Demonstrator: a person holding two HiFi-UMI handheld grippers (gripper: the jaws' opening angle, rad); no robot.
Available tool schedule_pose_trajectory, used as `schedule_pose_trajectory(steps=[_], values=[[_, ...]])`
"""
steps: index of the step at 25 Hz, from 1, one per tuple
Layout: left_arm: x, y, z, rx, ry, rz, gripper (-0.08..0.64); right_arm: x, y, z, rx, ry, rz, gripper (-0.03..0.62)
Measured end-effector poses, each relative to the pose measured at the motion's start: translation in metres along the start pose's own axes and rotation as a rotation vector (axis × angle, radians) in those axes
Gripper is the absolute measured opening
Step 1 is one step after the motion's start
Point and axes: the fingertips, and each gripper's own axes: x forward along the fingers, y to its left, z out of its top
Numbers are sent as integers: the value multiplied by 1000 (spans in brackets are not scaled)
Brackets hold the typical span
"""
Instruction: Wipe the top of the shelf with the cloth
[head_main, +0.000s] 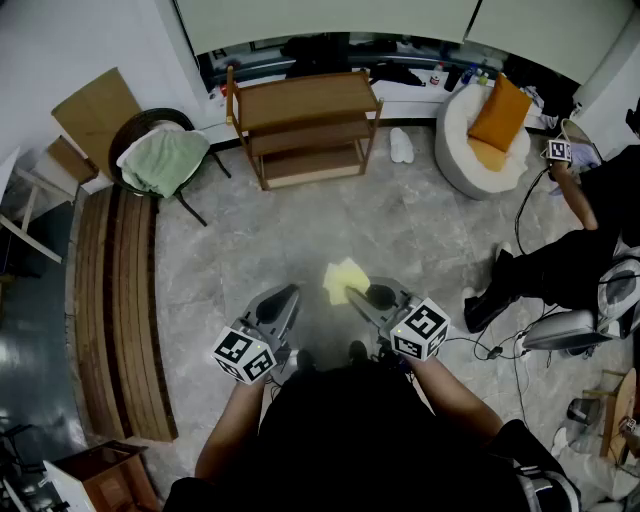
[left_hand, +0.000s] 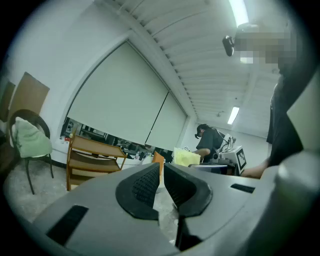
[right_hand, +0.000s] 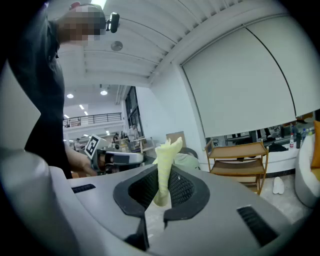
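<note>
Clamped in the jaws of the right gripper (right_hand: 163, 176): a small pale-yellow cloth (right_hand: 166, 150), pinched low at one bunched end, the rest standing up past the tips. In the head view, held in the air over the grey stone floor (head_main: 400, 230), just ahead of the person's body and near the tips of both grippers. Left gripper (left_hand: 161, 172) just beside, at about the same height, jaws drawn together to a thin slit with nothing in it, apart from the cloth.

Well apart from the cloth, at the far edge of the floor against the wall below the window: a three-tier light-brown wooden shelf (head_main: 305, 120), upright. Left of it, a dark round-backed chair (head_main: 140, 125) draped with a pale green towel (head_main: 160, 160). Beyond that, a sheet of brown cardboard (head_main: 95, 110) leaning on the wall. Along the floor's left edge, a long slatted wooden bench (head_main: 120, 300). Right of the shelf, a pair of white slippers (head_main: 400, 145), then a white round seat (head_main: 465, 155) with an orange cushion (head_main: 498, 115) on it. At the floor's right edge, another person in dark clothes (head_main: 580, 240), one hand on a further marker cube (head_main: 557, 150).
</note>
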Motion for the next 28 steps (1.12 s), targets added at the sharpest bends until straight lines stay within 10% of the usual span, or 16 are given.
schedule_pose_trajectory(steps=[18,28], values=[[-15,15,15,73,-16,-48,12,18,-3,11,-18,-59,-39,43],[-54,50,-7,-57,-11,-9,11,52,15,6,8,-5,-11,43]])
